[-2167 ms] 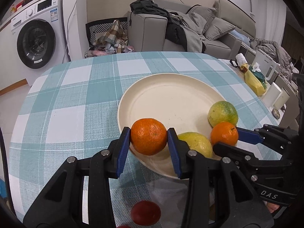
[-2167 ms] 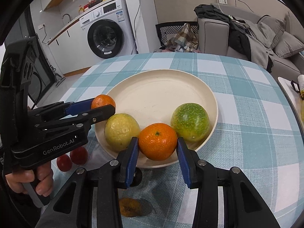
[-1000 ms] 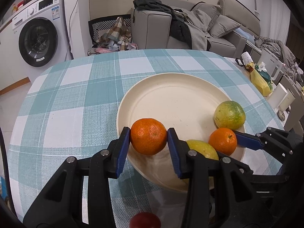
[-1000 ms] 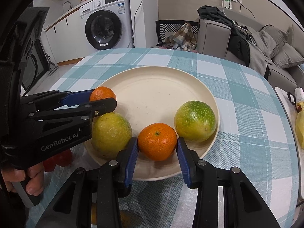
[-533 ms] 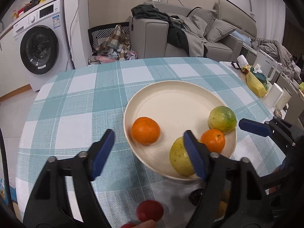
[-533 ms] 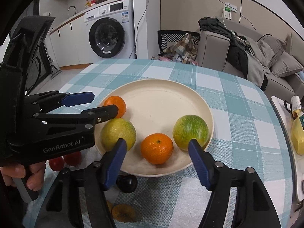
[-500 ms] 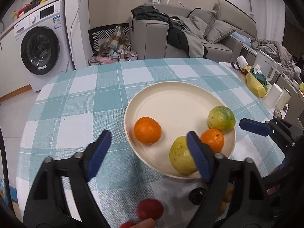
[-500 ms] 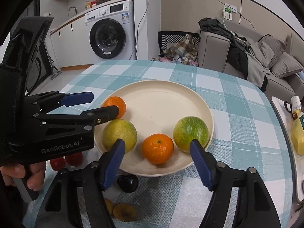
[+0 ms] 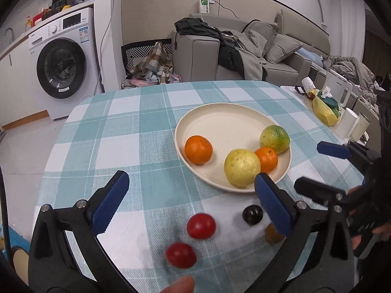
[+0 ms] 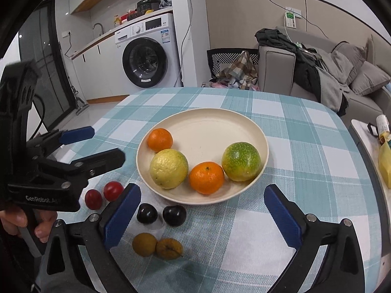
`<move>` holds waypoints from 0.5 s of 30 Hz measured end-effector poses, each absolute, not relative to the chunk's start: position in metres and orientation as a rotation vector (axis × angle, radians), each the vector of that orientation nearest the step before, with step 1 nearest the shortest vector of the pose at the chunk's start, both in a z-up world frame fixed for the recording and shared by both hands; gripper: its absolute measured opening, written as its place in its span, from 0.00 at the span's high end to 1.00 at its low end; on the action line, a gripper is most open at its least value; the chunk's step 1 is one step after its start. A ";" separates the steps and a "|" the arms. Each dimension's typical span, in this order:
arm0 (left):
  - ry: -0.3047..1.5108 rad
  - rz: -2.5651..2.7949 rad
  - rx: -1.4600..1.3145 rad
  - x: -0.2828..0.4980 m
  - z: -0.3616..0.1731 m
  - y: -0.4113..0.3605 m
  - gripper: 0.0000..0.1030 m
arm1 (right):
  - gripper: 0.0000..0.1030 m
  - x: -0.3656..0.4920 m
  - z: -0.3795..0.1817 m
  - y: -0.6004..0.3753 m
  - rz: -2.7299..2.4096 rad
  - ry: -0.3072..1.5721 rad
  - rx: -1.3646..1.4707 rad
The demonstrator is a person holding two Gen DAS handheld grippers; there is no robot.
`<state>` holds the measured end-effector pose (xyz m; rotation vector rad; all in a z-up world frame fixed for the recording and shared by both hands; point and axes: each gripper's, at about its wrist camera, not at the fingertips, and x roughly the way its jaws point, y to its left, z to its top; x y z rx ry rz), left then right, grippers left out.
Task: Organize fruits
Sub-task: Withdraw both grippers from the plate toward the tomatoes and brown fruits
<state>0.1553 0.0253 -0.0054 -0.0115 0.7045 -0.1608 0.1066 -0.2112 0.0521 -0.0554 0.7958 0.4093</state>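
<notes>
checked teal tablecloth (image 10: pixel 305 146) under everything. fruits on cream plate (image 10: pixel 207 122), beyond both tongs, touching neither: two oranges (image 10: pixel 206 177) (image 10: pixel 160 139), yellow citrus (image 10: pixel 168 168), green-yellow one (image 10: pixel 241 161). left gripper (image 9: pixel 190 202) jaws opening, wide, nothing between pads. right gripper (image 10: pixel 202 210) same, empty. cherry tomatoes (image 10: pixel 113 190), dark plums (image 10: pixel 146 213), two small brownish-yellow fruits (image 10: pixel 144 244) loose on cloth near plate's close rim.

Left view: blurred red fruit (image 9: pixel 180 255); gripper arm partly hides brown fruit (image 9: pixel 271 235)
</notes>
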 end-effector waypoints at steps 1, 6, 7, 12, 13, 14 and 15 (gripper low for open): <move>0.707 -0.160 -0.012 0.150 -0.005 0.028 0.01 | 0.00 0.105 0.052 -0.213 0.408 0.796 -0.054; 0.724 -0.142 -0.007 0.126 -0.009 0.037 0.01 | 0.00 0.097 0.051 -0.221 0.404 0.805 -0.052; 0.728 -0.140 -0.009 0.123 -0.010 0.039 0.01 | 0.00 0.096 0.050 -0.223 0.399 0.811 -0.053; 0.753 -0.132 -0.014 0.109 -0.018 0.046 0.01 | 0.00 0.088 0.045 -0.231 0.384 0.827 -0.062; 0.757 -0.131 -0.014 0.109 -0.021 0.044 0.01 | 0.00 0.087 0.043 -0.232 0.381 0.833 -0.068; 0.761 -0.129 -0.014 0.107 -0.023 0.044 0.01 | 0.00 0.086 0.042 -0.233 0.380 0.837 -0.072; 0.765 -0.130 -0.016 0.103 -0.025 0.046 0.01 | 0.00 0.085 0.040 -0.234 0.377 0.841 -0.077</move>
